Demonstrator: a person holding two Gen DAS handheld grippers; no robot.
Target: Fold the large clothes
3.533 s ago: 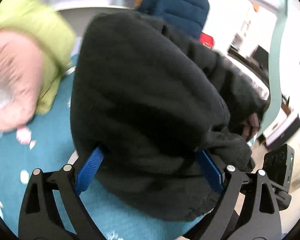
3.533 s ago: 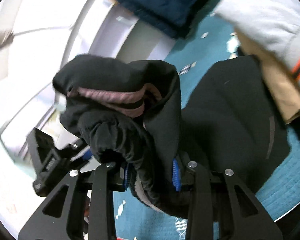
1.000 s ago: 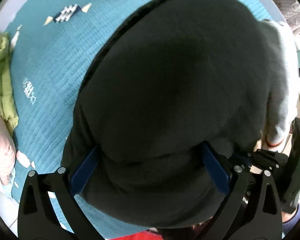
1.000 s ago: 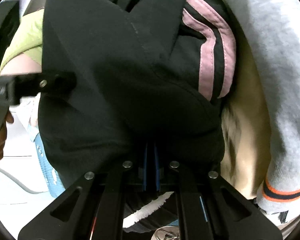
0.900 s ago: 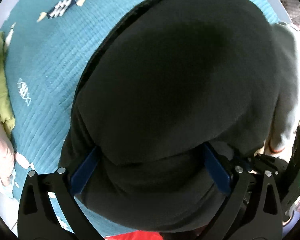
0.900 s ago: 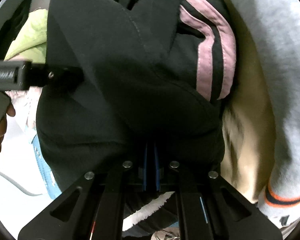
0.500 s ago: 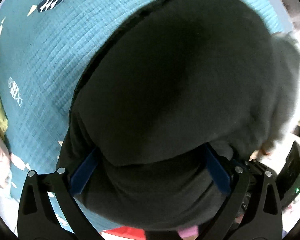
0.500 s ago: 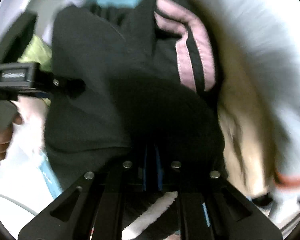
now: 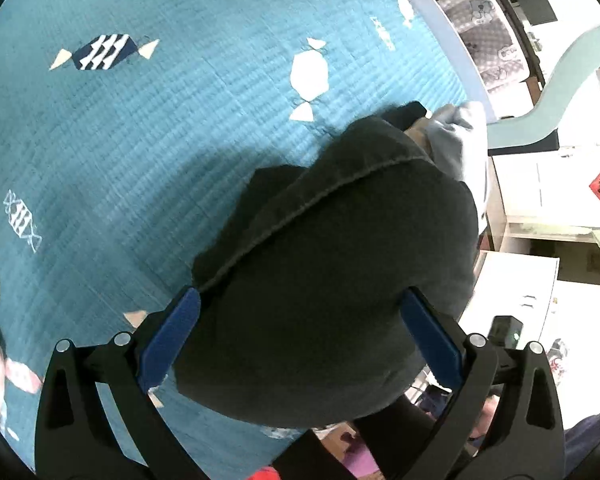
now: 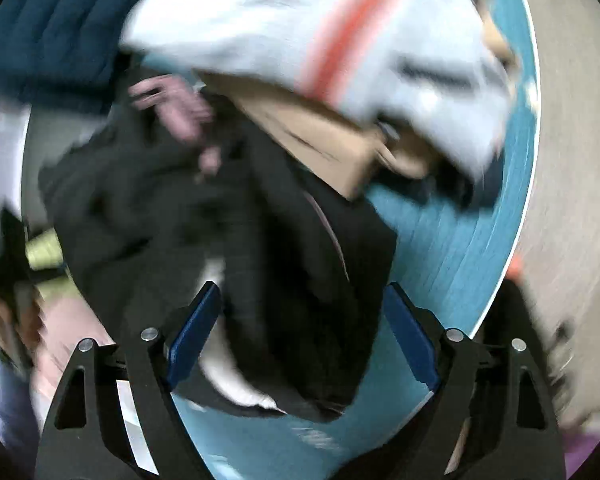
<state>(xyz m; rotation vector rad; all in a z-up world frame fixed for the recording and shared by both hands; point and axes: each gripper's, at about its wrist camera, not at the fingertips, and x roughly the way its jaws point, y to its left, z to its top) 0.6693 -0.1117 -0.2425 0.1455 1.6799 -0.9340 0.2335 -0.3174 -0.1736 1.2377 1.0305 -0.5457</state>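
Observation:
A bulky black garment (image 9: 332,280) lies bunched on the teal bed cover (image 9: 140,140), near the cover's right edge. My left gripper (image 9: 302,294) stands wide open with the bundle between its blue pads (image 9: 168,336), which do not squeeze it. In the blurred right wrist view the same black garment (image 10: 260,260) shows pink stripes (image 10: 172,112) and a white lining (image 10: 228,380). The jaws of my right gripper (image 10: 300,286) are opening around it, and neither pad presses on the cloth.
A grey sweatshirt with an orange stripe (image 10: 300,32) lies on a tan garment (image 10: 320,140), right behind the black one. A navy quilted jacket (image 10: 48,28) is at the far left. The bed's edge (image 9: 440,20) and white furniture (image 9: 540,200) are to the right.
My right gripper, shut on the black garment before, has opened wide and rolled. My left gripper has drawn back, so the bundle looks smaller and more teal cover shows.

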